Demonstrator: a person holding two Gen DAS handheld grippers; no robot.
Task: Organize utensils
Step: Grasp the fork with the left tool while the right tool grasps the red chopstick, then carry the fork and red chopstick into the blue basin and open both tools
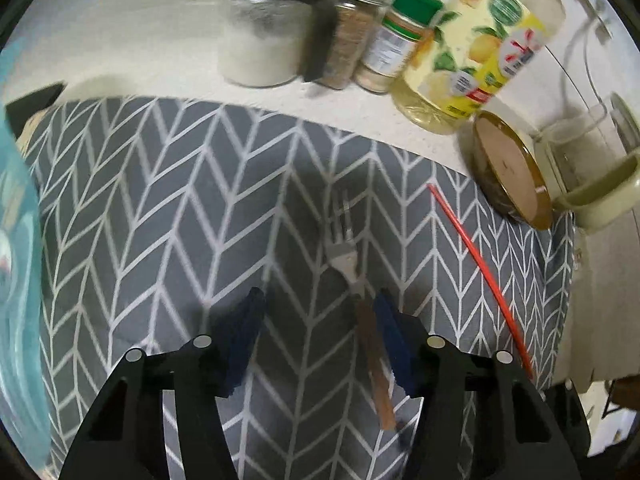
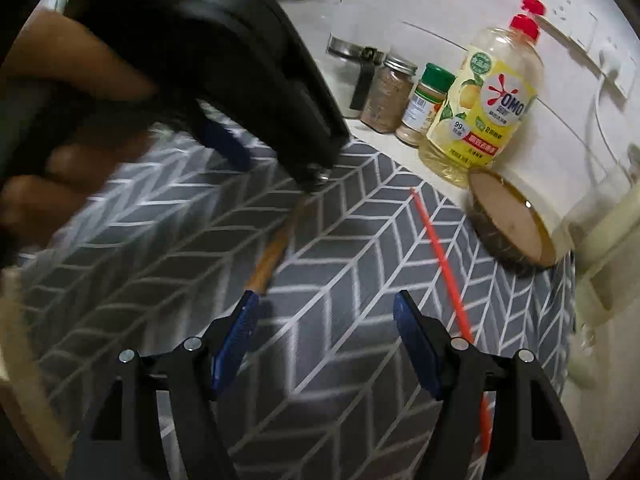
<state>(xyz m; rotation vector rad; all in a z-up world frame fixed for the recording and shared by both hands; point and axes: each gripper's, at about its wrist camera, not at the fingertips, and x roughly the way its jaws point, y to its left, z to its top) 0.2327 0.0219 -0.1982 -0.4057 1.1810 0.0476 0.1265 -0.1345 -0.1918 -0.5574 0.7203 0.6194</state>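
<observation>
Both grippers hang over the grey herringbone mat (image 1: 168, 200), jaws apart.

Left gripper (image 1: 318, 312) straddles the wooden-handled fork (image 1: 352, 280), its handle beside the right pad, not clamped. Right gripper (image 2: 326, 312) stands empty, near the red straw (image 2: 440, 252) on its right. Far behind stand a yellow detergent bottle (image 2: 484, 104) and spice jars (image 2: 404, 96).

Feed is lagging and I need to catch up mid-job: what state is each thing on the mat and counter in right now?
Left tongs: open, fork handle between the pads.
Right tongs: open, empty.
Fork: flat on mat.
Red straw: flat on mat.
Detergent bottle: upright, capped.
Green-capped spice jar: upright, closed.
Clamp-lid jar: closed.
</observation>
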